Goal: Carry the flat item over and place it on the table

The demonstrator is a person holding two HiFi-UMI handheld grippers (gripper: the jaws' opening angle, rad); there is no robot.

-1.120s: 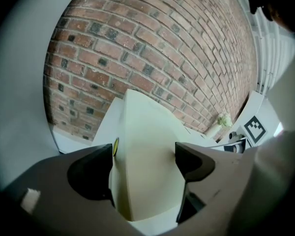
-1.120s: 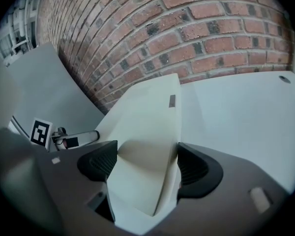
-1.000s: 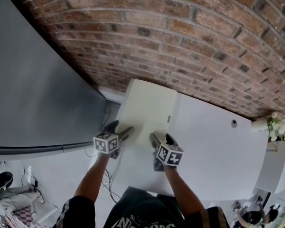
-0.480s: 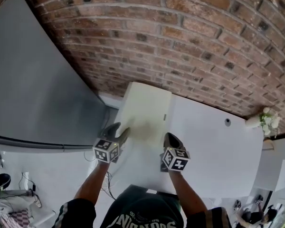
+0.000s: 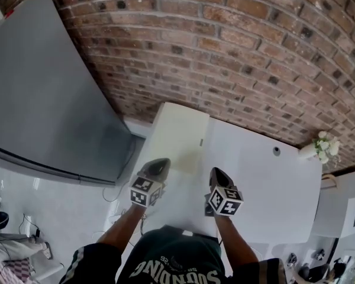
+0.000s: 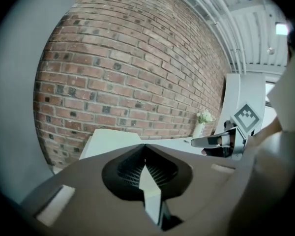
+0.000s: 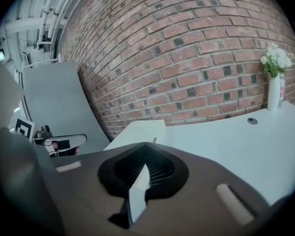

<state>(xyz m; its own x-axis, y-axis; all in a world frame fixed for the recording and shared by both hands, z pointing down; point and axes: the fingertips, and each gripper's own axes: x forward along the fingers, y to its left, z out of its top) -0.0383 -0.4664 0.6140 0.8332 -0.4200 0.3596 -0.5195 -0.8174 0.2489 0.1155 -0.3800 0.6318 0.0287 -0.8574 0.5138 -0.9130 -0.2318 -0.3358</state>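
Brick wall (image 5: 225, 40) behind table (image 5: 266, 182), vase (image 5: 310, 152) far right

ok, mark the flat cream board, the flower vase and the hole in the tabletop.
flat cream board (image 5: 180, 132), head view, middle of its top face.
flower vase (image 7: 274, 93), right gripper view, white vase body.
hole in the tabletop (image 5: 276, 151), head view, its dark centre.

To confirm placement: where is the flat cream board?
Head view: the board lies at the left end of the white table, near the brick wall, ahead of the left tool.

White table (image 5: 266, 182) bearing a cream flat item (image 5: 178, 132) (flower vase (image 5: 309, 152) at far corner)
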